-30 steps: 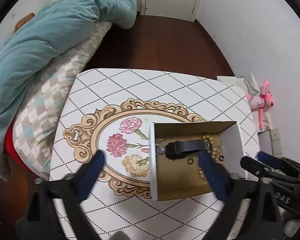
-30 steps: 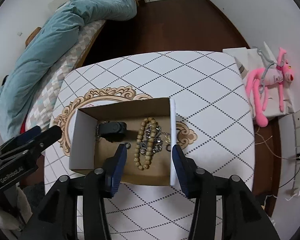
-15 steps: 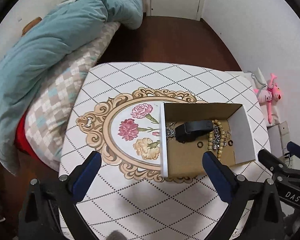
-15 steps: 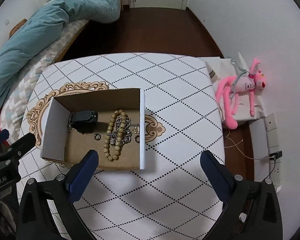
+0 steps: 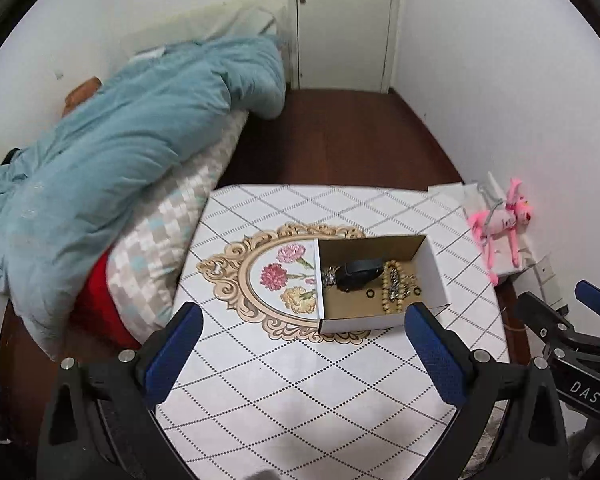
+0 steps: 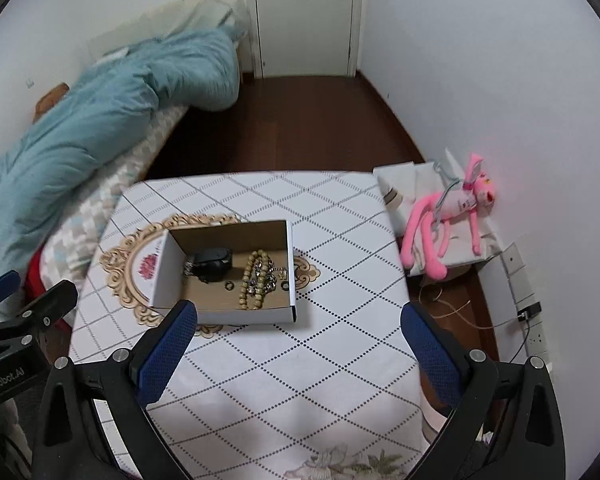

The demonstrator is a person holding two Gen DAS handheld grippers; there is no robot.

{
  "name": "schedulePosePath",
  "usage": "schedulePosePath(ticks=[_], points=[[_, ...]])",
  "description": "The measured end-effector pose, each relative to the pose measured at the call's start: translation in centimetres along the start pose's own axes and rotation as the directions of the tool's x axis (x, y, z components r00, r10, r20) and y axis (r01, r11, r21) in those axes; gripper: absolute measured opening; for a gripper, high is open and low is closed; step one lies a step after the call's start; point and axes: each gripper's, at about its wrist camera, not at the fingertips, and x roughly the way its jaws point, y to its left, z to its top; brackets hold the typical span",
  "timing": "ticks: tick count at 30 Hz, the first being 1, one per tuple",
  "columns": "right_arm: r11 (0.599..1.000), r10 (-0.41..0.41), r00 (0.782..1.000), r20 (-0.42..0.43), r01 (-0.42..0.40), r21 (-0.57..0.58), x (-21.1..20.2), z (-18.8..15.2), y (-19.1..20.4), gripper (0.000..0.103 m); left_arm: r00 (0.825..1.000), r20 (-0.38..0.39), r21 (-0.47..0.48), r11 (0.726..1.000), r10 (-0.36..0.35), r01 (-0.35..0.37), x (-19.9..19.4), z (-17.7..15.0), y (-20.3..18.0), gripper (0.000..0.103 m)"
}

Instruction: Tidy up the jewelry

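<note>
Lying on the far left is a blue quilt (image 5: 112,152) on the bed, beside the bench (image 5: 284,392) with its diamond-pattern cloth. Next comes the left gripper (image 5: 300,344), held above the bench with its fingers (image 5: 172,344) spread wide and nothing between them. A little further right sits the open cardboard box (image 5: 432,268), and all the jewelry is inside it. A shiny chain (image 5: 329,277) lies at the left wall of the box, then a black band (image 5: 358,274), then two small black rings (image 5: 369,293), then a string of wooden beads (image 6: 252,280) tangled with a silver chain (image 6: 265,276). The right gripper (image 6: 300,340) also hangs above the bench, its fingers (image 6: 428,344) apart and holding nothing. A pink plush toy (image 6: 448,216) rests past the bench on the right.

I think the beads and silver chain could come up together if one is grabbed, because they lie twisted over each other. The light box could also slide or tip if a finger bumps its wall.
</note>
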Motion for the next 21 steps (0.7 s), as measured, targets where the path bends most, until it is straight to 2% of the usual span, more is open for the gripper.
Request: schedulePosePath(ticks=[4, 11, 21], points=[[1.0, -0.007, 0.998, 0.067, 0.007, -0.004, -4.1, -0.3, 0.1, 0.103, 0.999, 0.049, -0.003, 1.0, -0.002, 0.002, -3.2, 0.0, 0.2, 0.103], [1.0, -0.022, 0.987, 0.158, 0.023, 0.0, -10.1, -0.7, 0.4, 0.103, 0.996, 0.092, -0.007, 1.0, -0.014, 0.015, -6.9, -0.2, 0.5, 0.103], [1.0, -0.022, 0.979, 0.201, 0.025, -0.011, -14.1, -1.1, 0.7, 0.103, 0.994, 0.1, 0.009, 0.999, -0.036, 0.036, -9.8, -0.7, 0.3, 0.103]])
